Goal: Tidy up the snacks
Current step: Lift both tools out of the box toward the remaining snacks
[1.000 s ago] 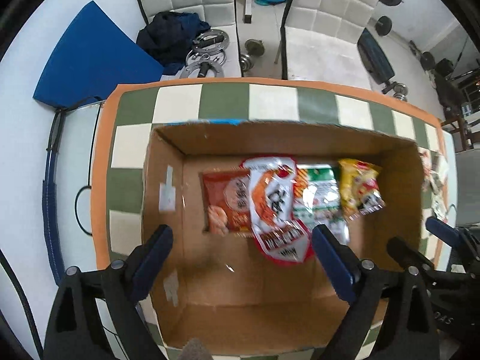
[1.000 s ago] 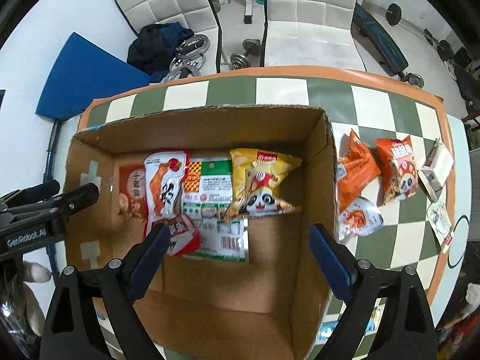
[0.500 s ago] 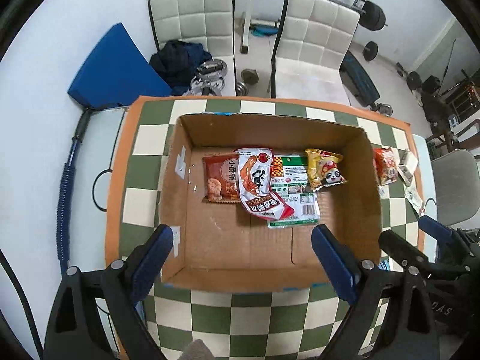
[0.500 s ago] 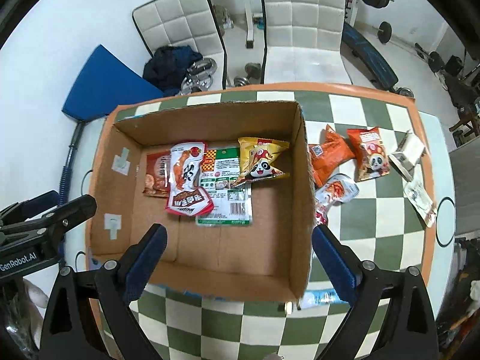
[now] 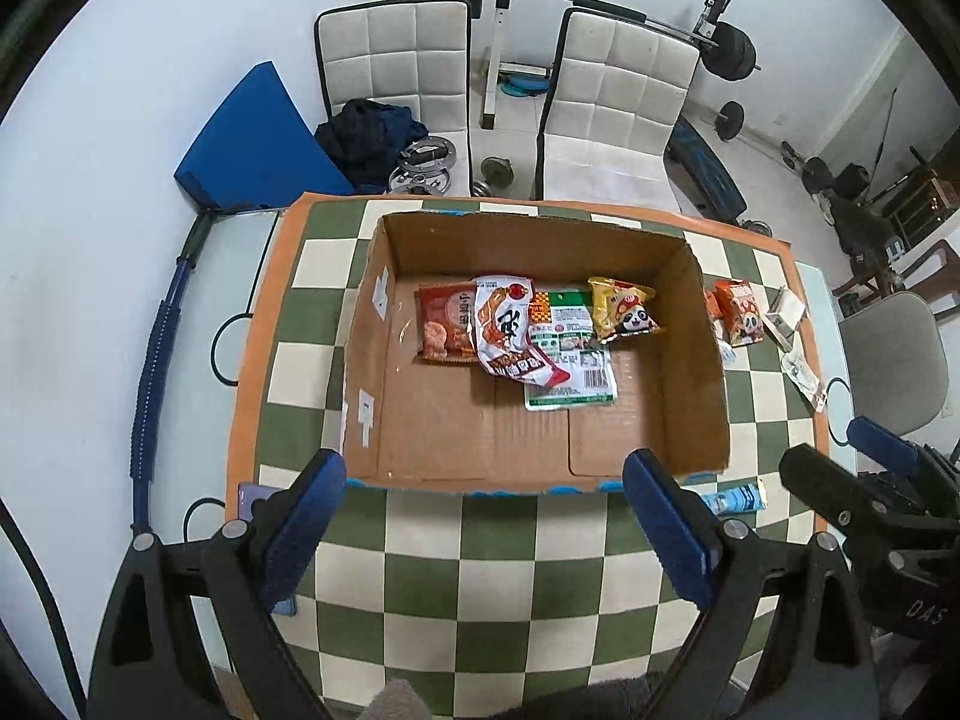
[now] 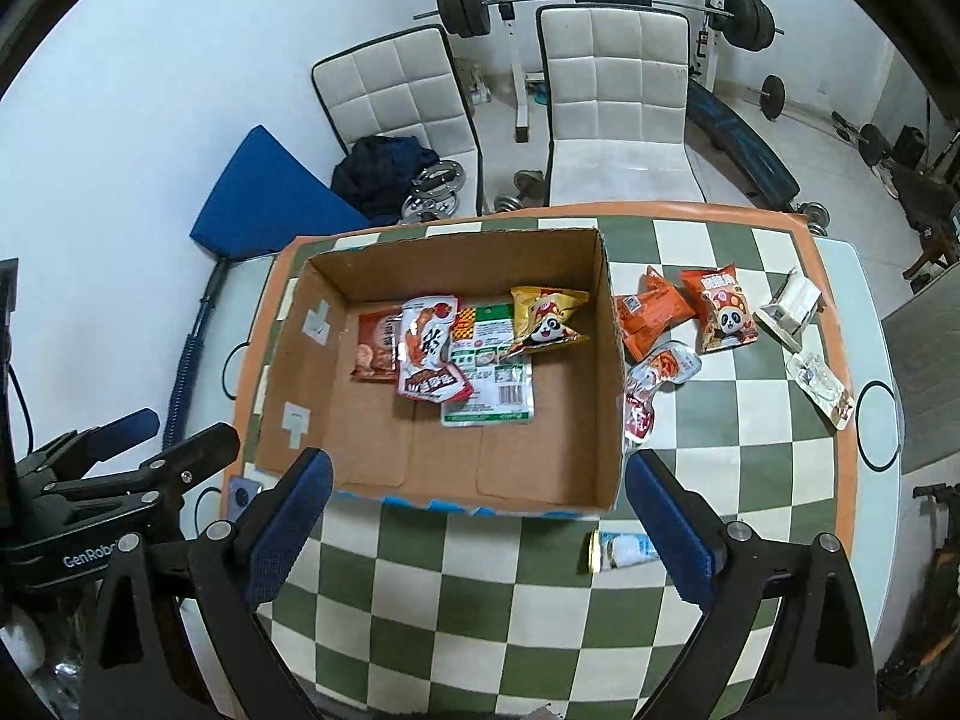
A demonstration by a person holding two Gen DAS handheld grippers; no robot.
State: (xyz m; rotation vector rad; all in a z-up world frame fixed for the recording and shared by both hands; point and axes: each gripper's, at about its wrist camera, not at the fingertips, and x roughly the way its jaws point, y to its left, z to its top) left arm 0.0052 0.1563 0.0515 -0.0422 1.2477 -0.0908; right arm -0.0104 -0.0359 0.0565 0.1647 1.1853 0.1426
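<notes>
Both my jaws wide, empty | cardboard box [image 6: 609, 360] part-filled | next: orange packet [image 6: 651, 312] on bench (grip mid-body, gently)

"GenRobo" on left gripper [image 6: 174, 438]; "DAS" on right gripper [image 5: 852, 468]

A home gym room behind a checkered table

Two white quilted chairs [image 5: 606, 102] are set at the table's [image 5: 480, 570] far edge; a barbell rack [image 6: 510, 30] is placed against the white wall, on a pale tiled floor.
</notes>
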